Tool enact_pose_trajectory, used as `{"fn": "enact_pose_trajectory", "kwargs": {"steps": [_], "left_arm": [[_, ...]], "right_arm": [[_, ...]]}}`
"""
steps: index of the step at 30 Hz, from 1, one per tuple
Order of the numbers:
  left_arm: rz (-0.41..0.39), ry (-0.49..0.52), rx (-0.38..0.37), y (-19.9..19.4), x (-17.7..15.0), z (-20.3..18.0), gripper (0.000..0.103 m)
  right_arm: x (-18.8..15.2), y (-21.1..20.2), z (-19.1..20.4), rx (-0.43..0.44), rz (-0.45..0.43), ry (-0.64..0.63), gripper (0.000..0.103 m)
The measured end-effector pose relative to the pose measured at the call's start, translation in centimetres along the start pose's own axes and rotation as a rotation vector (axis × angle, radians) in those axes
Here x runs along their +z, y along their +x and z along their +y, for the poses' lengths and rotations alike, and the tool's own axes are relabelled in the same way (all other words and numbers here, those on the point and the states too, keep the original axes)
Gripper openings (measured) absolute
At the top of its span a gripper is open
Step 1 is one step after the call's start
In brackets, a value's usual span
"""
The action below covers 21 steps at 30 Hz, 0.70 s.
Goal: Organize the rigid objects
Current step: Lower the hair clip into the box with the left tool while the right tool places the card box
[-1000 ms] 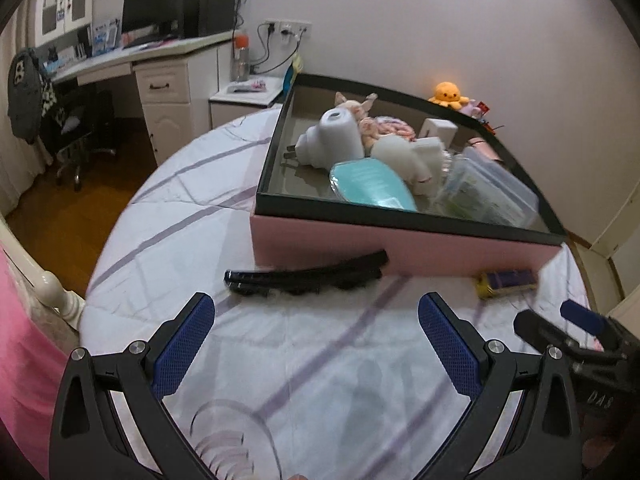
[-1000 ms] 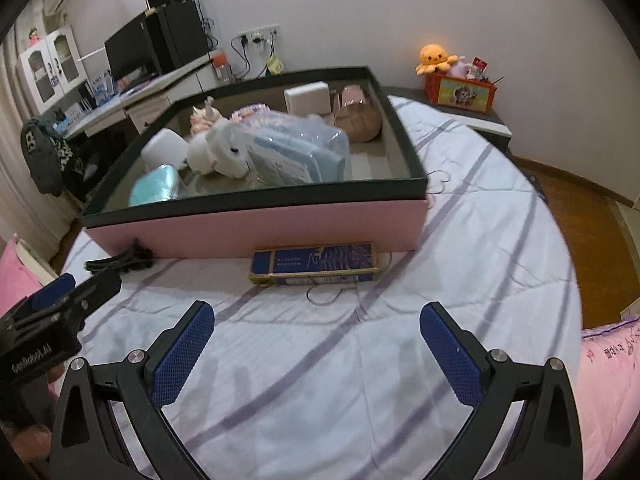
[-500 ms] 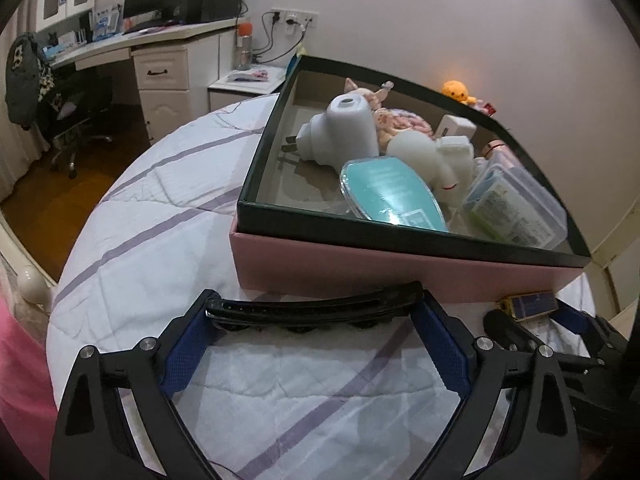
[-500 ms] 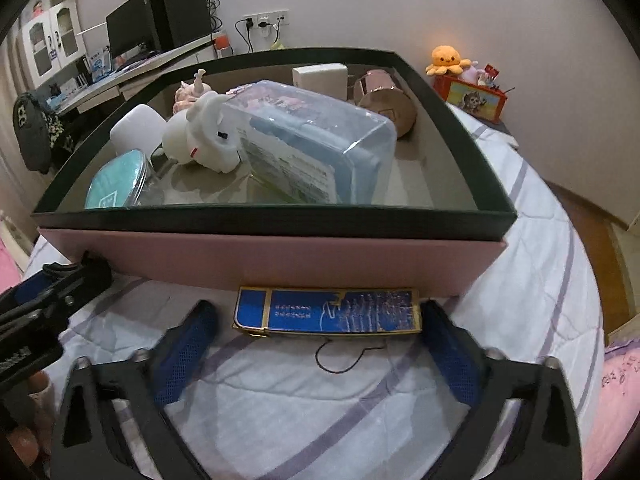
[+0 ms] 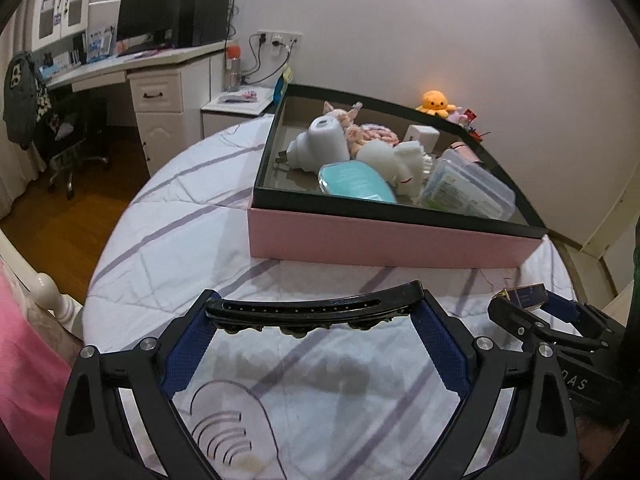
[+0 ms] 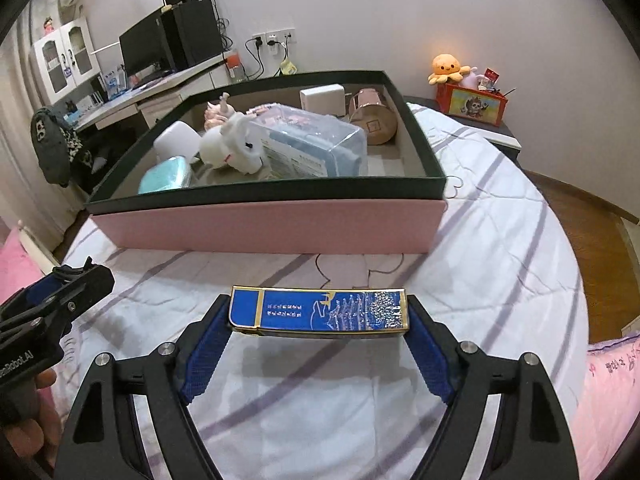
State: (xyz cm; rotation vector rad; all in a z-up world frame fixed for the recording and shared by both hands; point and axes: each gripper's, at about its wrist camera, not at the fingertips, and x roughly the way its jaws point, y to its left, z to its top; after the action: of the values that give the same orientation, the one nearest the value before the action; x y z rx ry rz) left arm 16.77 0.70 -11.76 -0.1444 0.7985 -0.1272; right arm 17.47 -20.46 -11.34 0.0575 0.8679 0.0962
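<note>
Clip (image 5: 314, 308), black and curved, spans the left gripper (image 5: 316, 322), gripped end to end between its blue pads (image 5: 184, 354) and lifted above the bed (image 5: 172, 240), where its shadow falls under it. Ahead of this gripper sits the box (image 5: 384, 242), pink-walled with a dark rim, holding a white plug-in device (image 5: 316, 148), a teal pouch (image 5: 354, 180), a white plush (image 5: 394, 160) and a clear case (image 5: 468, 192). Off to its right, the right gripper (image 5: 524, 306) shows with something blue between its fingers.

In the right wrist view, the right gripper (image 6: 318, 328) clamps the blue pack (image 6: 318, 312), gold-edged, by its short ends, held level and clear of the bedspread (image 6: 500, 248). The box (image 6: 272, 226) lies just ahead, with a tan cylinder (image 6: 376, 122) and a white block (image 6: 322, 96) at its far end. To this gripper's left the left gripper (image 6: 68, 284) is visible; its jaws cannot be read from here.
</note>
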Motion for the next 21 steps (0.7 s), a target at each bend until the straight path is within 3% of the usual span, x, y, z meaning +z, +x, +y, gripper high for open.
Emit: {"fn": "enact_pose_trajectory", "kwargs": {"steps": [12, 21], "left_arm": [[-0.086, 0.041, -0.02, -4.4, 1.3, -1.0, 0.096], [-0.186, 0.081, -0.028, -5.7, 6.1, -2.1, 0.096]], "right_arm": [[1.3, -4.8, 0.9, 0.02, -0.096, -0.017, 0.084], [5.6, -7.4, 0.5, 0.019, -0.198, -0.045, 0.084]]}}
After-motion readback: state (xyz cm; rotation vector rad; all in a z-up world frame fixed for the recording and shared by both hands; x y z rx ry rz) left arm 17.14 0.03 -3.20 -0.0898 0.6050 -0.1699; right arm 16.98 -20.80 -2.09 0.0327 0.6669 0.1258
